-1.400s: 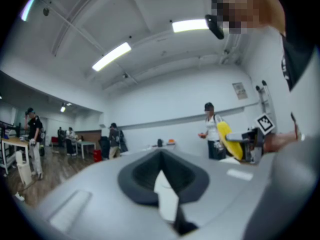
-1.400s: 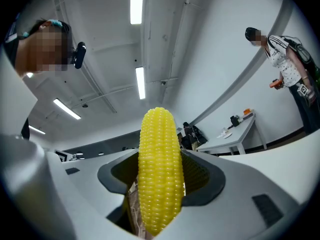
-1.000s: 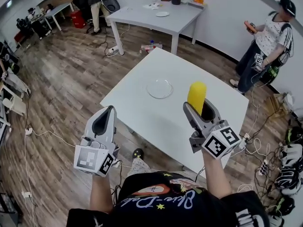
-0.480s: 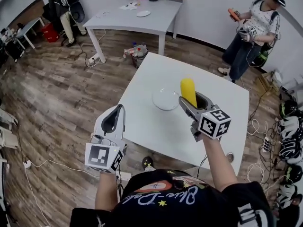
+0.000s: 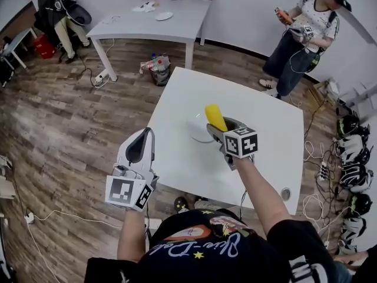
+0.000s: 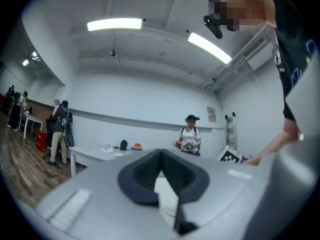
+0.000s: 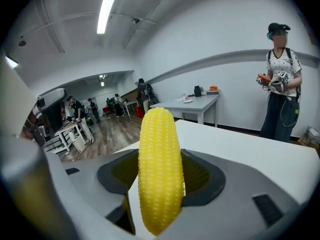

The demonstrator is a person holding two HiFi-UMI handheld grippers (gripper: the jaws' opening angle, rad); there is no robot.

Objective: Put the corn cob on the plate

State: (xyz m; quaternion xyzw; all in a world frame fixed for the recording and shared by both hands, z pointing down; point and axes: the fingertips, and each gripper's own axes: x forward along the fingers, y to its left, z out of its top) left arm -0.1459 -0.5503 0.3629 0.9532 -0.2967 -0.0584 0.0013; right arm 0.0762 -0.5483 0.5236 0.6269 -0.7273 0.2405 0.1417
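A yellow corn cob (image 5: 215, 117) stands upright between the jaws of my right gripper (image 5: 220, 126), which is shut on it. In the right gripper view the corn cob (image 7: 159, 169) fills the gap of the right gripper (image 7: 160, 179), its tip pointing up. The clear glass plate (image 5: 195, 132) lies on the white table (image 5: 259, 140); the cob and gripper hang over its right part and hide that side. My left gripper (image 5: 144, 139) hovers at the table's near left edge, shut and empty. The left gripper view shows the left gripper (image 6: 162, 170) with nothing in it.
A second white table (image 5: 147, 22) with small items stands farther back. A person (image 5: 300, 34) stands beyond the far right corner, another person (image 5: 56, 10) at the back left. Cables and gear (image 5: 347, 158) lie on the wood floor to the right.
My right gripper has carried the corn cob leftward until it hangs over the plate. The left gripper has stayed by the near left edge.
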